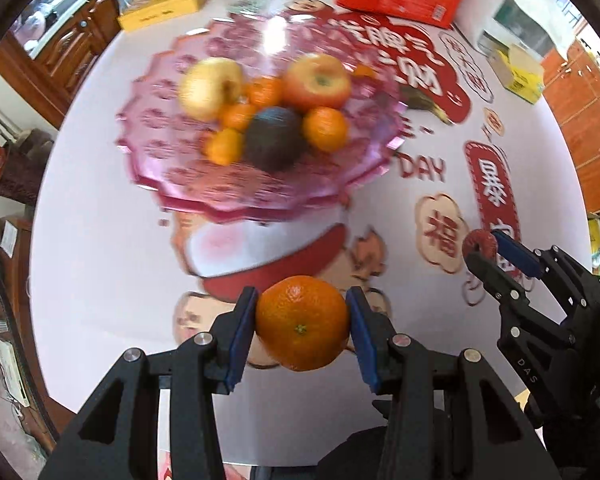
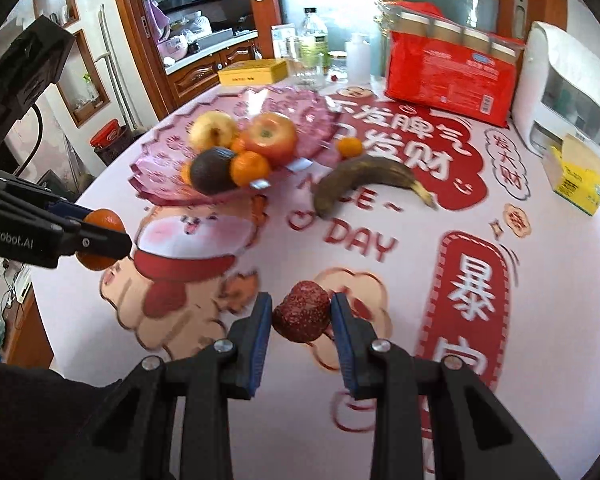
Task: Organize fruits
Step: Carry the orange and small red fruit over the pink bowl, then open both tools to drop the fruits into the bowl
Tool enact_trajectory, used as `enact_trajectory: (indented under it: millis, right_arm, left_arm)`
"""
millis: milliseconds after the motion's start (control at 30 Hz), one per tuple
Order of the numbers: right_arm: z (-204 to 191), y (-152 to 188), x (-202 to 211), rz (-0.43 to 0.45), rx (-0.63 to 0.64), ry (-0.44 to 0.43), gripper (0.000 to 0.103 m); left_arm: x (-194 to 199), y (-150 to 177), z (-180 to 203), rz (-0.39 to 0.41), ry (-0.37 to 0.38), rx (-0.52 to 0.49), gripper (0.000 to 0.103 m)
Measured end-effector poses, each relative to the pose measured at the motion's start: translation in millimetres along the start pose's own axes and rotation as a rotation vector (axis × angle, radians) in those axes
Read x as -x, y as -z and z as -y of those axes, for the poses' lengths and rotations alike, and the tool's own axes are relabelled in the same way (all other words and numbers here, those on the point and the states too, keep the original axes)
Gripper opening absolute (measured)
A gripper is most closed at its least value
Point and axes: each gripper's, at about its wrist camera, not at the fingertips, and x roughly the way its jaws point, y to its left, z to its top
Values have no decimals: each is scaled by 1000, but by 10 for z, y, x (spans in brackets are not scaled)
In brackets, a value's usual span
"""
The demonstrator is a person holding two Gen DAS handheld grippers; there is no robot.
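Left wrist view: the left gripper (image 1: 302, 326) clamps a mandarin (image 1: 302, 322) between its blue pads, above the tablecloth and short of the pink fruit plate (image 1: 172, 184), which already carries apples, mandarins and a dark avocado.

Right wrist view: the right gripper (image 2: 300, 316) pinches a small red fruit (image 2: 300, 312) (species unclear); a browned banana (image 2: 364, 176) lies beside the plate.

Step in hand, by judgement: carrying. Next, each fruit needs a free spot on the plate before its jaws part.
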Motion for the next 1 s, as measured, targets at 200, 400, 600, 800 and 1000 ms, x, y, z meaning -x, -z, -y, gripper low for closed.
enact_trajectory:
  millis: [200, 400, 600, 800, 1000]
  right_arm:
    - [-389, -200, -97, 26, 19, -5, 31]
    - [-687, -438, -188, 62, 24, -20, 31]
    - [-865, -673, -337, 100, -9, -31, 31]
    - [-927, -874, -460, 122, -19, -29, 31]
    - [-848, -1016, -545, 145, -43, -16, 31]
  left_arm:
    - [97, -95, -430, 30, -26, -26, 44]
    - [125, -323, -700, 57, -38, -65, 44]
    - [87, -584, -838, 82, -38, -85, 44]
    - [-43, -818, -943, 73, -28, -72, 44]
    - [-174, -912, -963, 51, 15, -62, 44]
